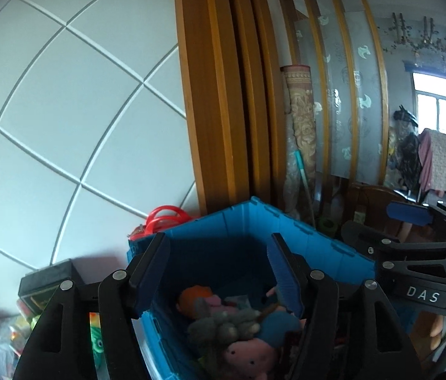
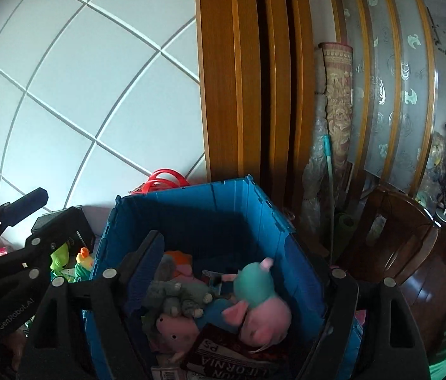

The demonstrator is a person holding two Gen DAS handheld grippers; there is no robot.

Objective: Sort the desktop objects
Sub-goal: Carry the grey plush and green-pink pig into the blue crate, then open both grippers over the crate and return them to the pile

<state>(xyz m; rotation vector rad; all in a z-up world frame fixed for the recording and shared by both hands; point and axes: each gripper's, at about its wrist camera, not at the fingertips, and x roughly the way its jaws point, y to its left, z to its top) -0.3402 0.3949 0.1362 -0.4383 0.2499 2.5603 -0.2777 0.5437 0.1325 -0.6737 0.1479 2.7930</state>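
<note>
Left tool [image 1: 219, 272] and right tool [image 2: 241, 272] both gape empty, seemingly side by side.

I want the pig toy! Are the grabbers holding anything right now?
No. Both grippers, left and right, are open and empty above the blue box. The pig toy lies loose inside.

Your left gripper [image 1: 219, 272] hangs over the blue plastic crate [image 1: 317, 247], fingers spread apart.

Below you lie a grey plush toy [image 1: 226, 326] and a pink plush pig [image 1: 248, 357]; the right gripper [image 1: 393, 228] hovers beside the crate, and red plastic hoops [image 1: 166, 218] sit behind it.
</note>
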